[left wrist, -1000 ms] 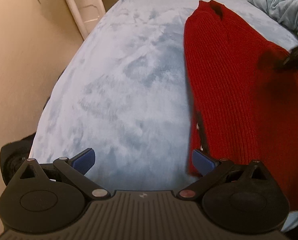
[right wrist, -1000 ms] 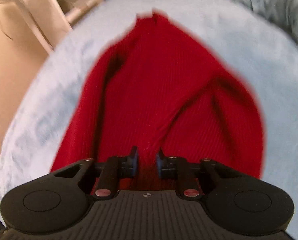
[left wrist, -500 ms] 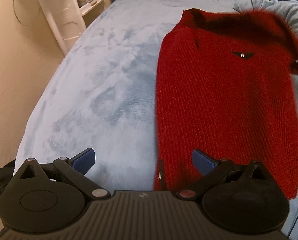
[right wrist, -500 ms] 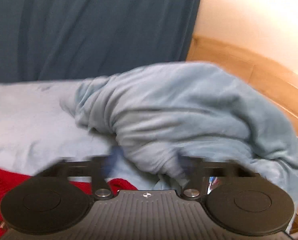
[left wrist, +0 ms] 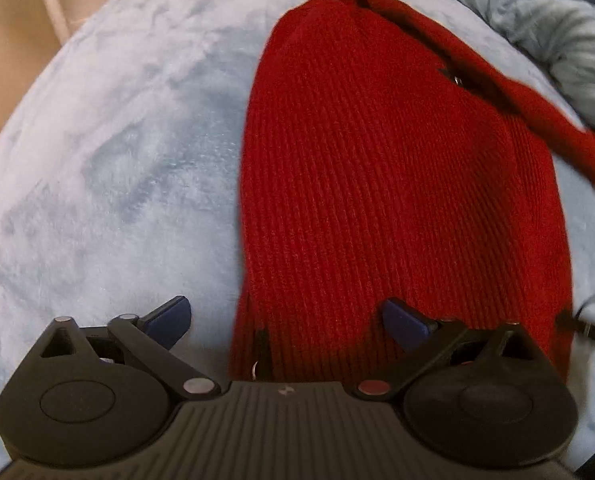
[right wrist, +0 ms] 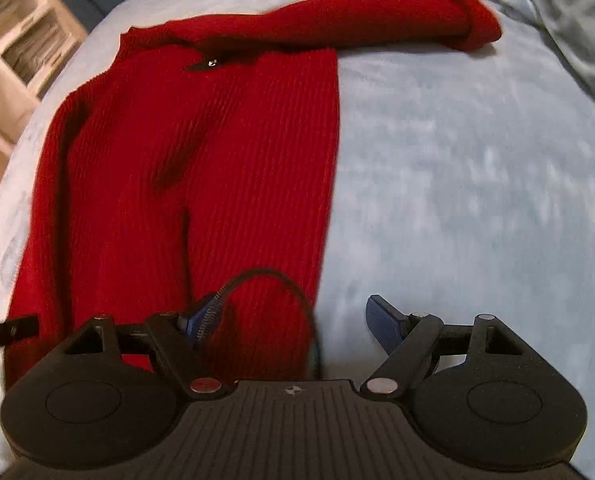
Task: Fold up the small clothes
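Red knit sweater (left wrist: pixel 401 184) lying flat on the pale blue blanket (left wrist: pixel 97 168), body folded lengthwise into a long panel, hem nearest the cameras, collar at 12 o'clock. One sleeve (right wrist: pixel 337 20) stretched out sideways from the shoulder toward 2 o'clock in the right wrist view, cuff rolled, not yet folded in. Small dark tag with a metal stud near the collar.

Left gripper (left wrist: pixel 285 316) poised over the hem's left corner, jaws wide but closing, one pad over blanket, the other over knit; nothing pinched yet. Right gripper (right wrist: pixel 293 320) spread wide and empty over the hem's right edge, a thin black cable (right wrist: pixel 273 276) looping across at 12 o'clock.

Likely step: taking both hem corners to fold toward the collar. Best to pinch all layers at the very edge, keeping both grips level so the panel stays square. Worth tucking the stray sleeve across first, else a lopsided bundle. Cable to be kept clear of the pinch. Crumpled grey-blue bedding (left wrist: pixel 557 40) at 1 o'clock, well apart.
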`<state>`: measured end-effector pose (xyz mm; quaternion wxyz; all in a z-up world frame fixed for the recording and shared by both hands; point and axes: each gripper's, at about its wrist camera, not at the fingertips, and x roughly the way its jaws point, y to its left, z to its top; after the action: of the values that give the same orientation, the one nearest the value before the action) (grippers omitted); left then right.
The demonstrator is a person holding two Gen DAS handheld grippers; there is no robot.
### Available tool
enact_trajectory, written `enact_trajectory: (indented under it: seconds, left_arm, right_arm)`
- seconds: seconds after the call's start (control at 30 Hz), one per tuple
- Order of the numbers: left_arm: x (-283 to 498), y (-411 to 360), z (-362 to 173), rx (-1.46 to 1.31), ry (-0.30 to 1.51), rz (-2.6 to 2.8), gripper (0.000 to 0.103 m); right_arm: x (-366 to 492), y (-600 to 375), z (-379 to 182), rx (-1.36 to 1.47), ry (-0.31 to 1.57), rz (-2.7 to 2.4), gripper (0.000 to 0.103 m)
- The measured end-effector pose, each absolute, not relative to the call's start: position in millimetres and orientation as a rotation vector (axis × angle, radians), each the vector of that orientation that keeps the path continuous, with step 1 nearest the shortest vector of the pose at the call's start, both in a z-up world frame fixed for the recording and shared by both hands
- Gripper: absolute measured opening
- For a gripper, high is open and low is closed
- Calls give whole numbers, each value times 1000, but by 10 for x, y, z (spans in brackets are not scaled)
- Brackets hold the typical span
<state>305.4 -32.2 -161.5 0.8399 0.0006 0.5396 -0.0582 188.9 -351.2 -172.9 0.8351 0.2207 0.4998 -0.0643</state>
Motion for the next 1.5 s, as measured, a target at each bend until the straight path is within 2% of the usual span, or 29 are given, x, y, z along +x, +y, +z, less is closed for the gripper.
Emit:
enact_trajectory:
  seconds: [0.03,0.07,0.1,0.13,0.27,0.43,0.63,0.77,0.83,0.87,0.9,1.07,1.17,1.43,1.5]
  left_arm:
    - [3052,-293,-1573,-10,1119,-139,65]
    - [3058,-266,-1528,-11,1101,-155,31]
    - [3076,-245,-1484,-5,1096,-134,12]
    - [3088,-202,-1444,-9,1084,-109,7]
    - [3147,69,-1277,-113,1075,-90,7]
    - [3303,508,-924,-101,966,31,6]
    - [4107,1128,-340,0,771,272,6]
    - [4414,1090,-259,6,773,249,13]
    - [4286,916,-293,19,753,203,54]
    - [4172,802,-337,32,750,197,87]
    - [4047,728,-400,46,740,191,95]
    - [3266,367,-736,83,857,12,95]
    - [2748,250,-734,30,925,-58,95]
    - [1652,87,-148,-20,1119,-175,95]
    - [1402,55,68,-12,1126,-194,100]
  right_arm:
    - [1818,-3474,-1700,474,1057,-121,81]
    - [1824,-3438,-1652,470,1045,-110,81]
    - [1802,-3425,-1610,458,1035,-100,83]
    - [1785,-3408,-1579,440,1035,-94,83]
    - [1875,-3341,-1671,415,1092,-87,86]
    - [1915,-3341,-1692,490,1077,-123,85]
    - [1820,-3382,-1576,470,1049,-138,85]
    - [1759,-3482,-1526,470,1014,-213,85]
    - [1711,-3517,-1439,452,969,-241,84]
    - [1677,-3529,-1370,436,942,-245,84]
    - [1639,-3539,-1286,414,913,-247,84]
    - [1324,-3487,-799,319,793,-189,84]
    - [1056,-3365,-513,336,760,-135,84]
    - [186,-2932,129,424,762,-53,84]
    - [-20,-2811,308,378,735,-66,84]
